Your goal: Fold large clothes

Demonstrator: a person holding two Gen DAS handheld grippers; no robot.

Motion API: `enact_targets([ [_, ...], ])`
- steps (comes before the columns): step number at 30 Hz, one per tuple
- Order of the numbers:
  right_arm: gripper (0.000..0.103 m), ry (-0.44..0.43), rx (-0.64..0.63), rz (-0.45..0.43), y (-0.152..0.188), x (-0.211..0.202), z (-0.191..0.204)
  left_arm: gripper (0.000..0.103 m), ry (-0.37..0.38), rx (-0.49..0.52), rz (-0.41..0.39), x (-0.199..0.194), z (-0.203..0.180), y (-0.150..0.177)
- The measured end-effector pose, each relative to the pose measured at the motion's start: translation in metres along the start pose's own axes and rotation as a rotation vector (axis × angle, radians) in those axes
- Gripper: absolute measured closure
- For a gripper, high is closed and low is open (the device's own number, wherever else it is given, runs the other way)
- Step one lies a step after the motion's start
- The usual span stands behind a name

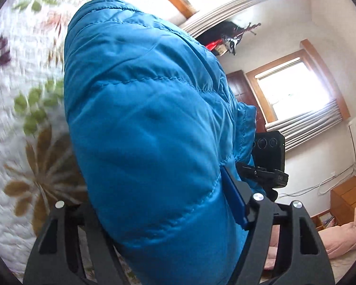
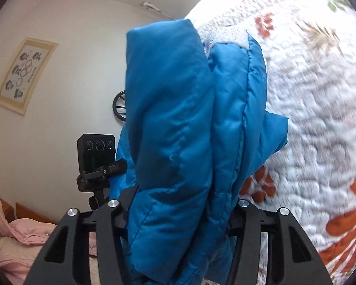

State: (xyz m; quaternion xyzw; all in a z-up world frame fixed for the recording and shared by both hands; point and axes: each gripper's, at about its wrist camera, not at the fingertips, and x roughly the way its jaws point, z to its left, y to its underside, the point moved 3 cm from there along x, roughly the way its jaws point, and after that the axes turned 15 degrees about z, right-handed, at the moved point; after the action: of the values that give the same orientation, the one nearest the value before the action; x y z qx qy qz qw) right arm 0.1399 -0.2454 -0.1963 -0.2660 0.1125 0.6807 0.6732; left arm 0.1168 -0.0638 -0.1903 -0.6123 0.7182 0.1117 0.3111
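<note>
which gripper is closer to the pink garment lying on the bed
Hard to call: both are clamped on the blue jacket. The pink garment lies right of the left gripper and left of the right gripper.

No words can be read; the wall poster point(image 2: 26, 74), at nine o'clock, bears marks too small to read.

A floral quilt point(image 1: 23, 142), two windows point(image 1: 289, 92), a framed picture point(image 2: 23, 73), and pink clothing point(image 2: 19, 239).

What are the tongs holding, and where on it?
Both tongs hold the blue jacket. The left tongs pinch a thick padded fold of it; the right tongs pinch a bunched fold below its grey-lined edge. Which parts of the jacket cannot be told.
</note>
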Motion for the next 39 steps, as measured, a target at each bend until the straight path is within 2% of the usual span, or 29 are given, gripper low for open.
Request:
enact_targets([
  [7,0.05,0.012,-0.109,0.013,-0.075,0.008,0.038,0.033,-0.037,0.026,-0.094,-0.048,0.002,-0.037],
  [13,0.05,0.005,-0.148,0.041,-0.154,0.028,0.071,0.033,-0.077,0.017,-0.158,-0.091,0.023,-0.072],
  [20,0.05,-0.006,-0.128,0.082,-0.232,0.071,0.071,0.033,-0.111,-0.024,-0.182,-0.122,0.068,-0.121],
  [26,0.05,0.009,-0.079,0.112,-0.281,0.11,0.064,0.033,-0.113,-0.079,-0.175,-0.134,0.114,-0.156],
  [31,0.05,0.03,-0.026,0.145,-0.301,0.137,0.047,0.033,-0.112,-0.125,-0.146,-0.133,0.155,-0.167],
  [33,0.05,0.034,-0.001,0.157,-0.299,0.147,0.036,0.033,-0.114,-0.151,-0.124,-0.126,0.167,-0.172],
  [36,0.05,0.002,0.009,0.145,-0.302,0.151,0.036,0.031,-0.109,-0.147,-0.117,-0.121,0.176,-0.174],
  [39,0.048,0.017,0.002,0.143,-0.3,0.155,0.036,0.028,-0.12,-0.141,-0.114,-0.117,0.184,-0.176],
])
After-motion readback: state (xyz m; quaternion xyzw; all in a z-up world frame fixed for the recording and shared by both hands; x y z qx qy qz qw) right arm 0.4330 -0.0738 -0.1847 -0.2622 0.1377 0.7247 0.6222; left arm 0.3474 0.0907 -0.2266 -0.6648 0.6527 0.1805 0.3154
